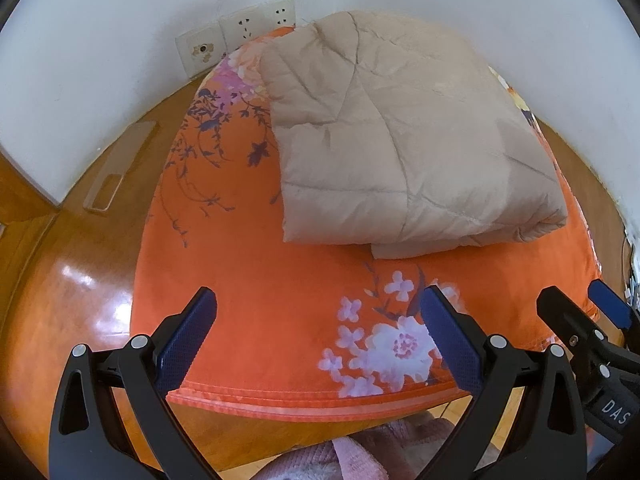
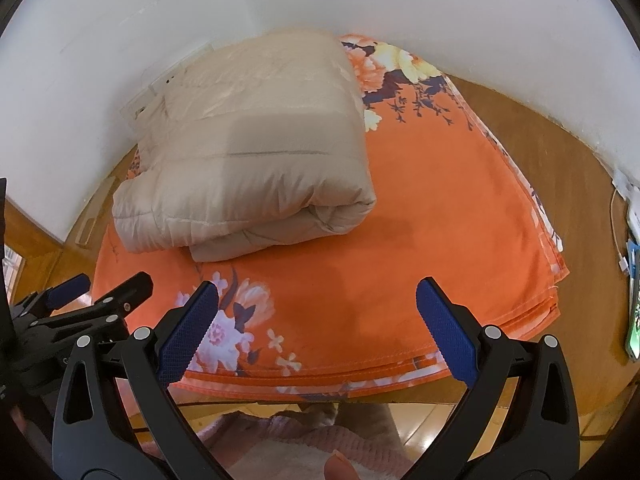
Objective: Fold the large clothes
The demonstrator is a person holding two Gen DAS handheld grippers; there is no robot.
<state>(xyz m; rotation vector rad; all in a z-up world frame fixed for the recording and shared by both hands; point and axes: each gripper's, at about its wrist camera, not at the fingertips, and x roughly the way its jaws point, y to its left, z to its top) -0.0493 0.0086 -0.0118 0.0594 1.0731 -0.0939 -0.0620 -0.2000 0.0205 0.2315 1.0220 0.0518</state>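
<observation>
A beige quilted garment (image 1: 400, 136) lies folded into a thick bundle on an orange floral cloth (image 1: 248, 248) spread on the floor. It also shows in the right wrist view (image 2: 256, 160) on the same cloth (image 2: 420, 232). My left gripper (image 1: 320, 316) is open and empty above the cloth's near edge. My right gripper (image 2: 318, 312) is open and empty too, beside the left one. Each gripper shows at the edge of the other's view: the right gripper (image 1: 580, 312) and the left gripper (image 2: 108, 288).
A white wall with sockets (image 1: 240, 32) stands behind the cloth. A clear plastic tray (image 1: 120, 164) lies on the wooden floor at the left. A phone and cables (image 2: 632, 280) lie at the right. Pink slippers (image 1: 360, 452) are at the near edge.
</observation>
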